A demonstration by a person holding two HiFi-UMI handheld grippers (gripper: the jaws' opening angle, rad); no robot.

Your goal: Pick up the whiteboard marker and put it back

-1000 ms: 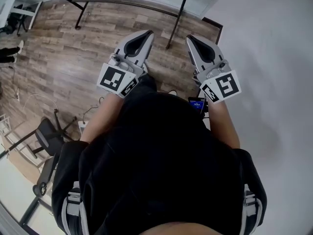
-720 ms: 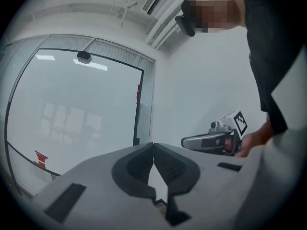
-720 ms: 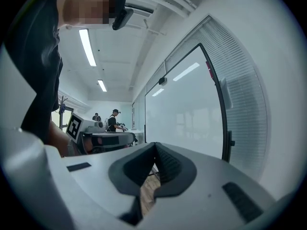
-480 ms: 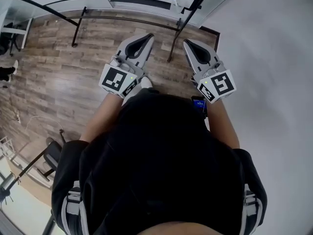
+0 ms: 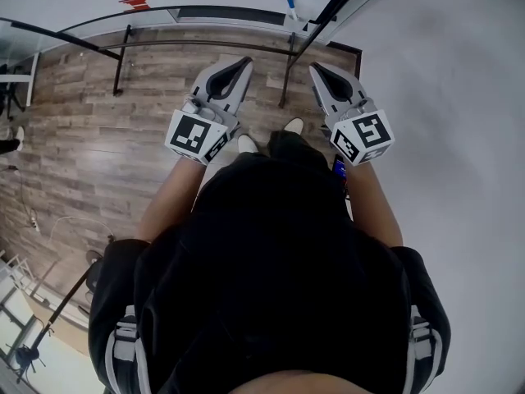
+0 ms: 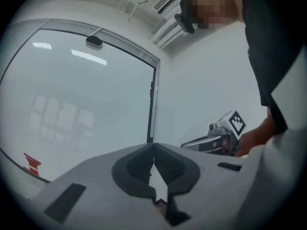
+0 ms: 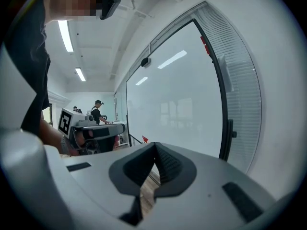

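Note:
A small white marker with a blue cap [image 5: 290,8] lies on a ledge at the foot of the pale board, far ahead in the head view. My left gripper [image 5: 244,59] and right gripper [image 5: 314,66] are held side by side over the wood floor, well short of it. The left gripper [image 6: 153,146] has its jaws together with nothing between them. So does the right gripper [image 7: 155,143]. Each gripper view shows the other gripper beside it and a frosted glass panel [image 7: 182,109] ahead. The marker shows in neither gripper view.
Black frame legs [image 5: 286,72] of a stand rise from the wood floor [image 5: 98,138] just ahead of the grippers. A white wall [image 5: 459,138] runs along the right. A red mark [image 5: 135,3] sits low on the glass. Another person [image 7: 97,110] stands far off.
The person has walked forward: the foot of the board and the blue-capped marker have come into view at the top. Both grippers stayed shut and side by side.

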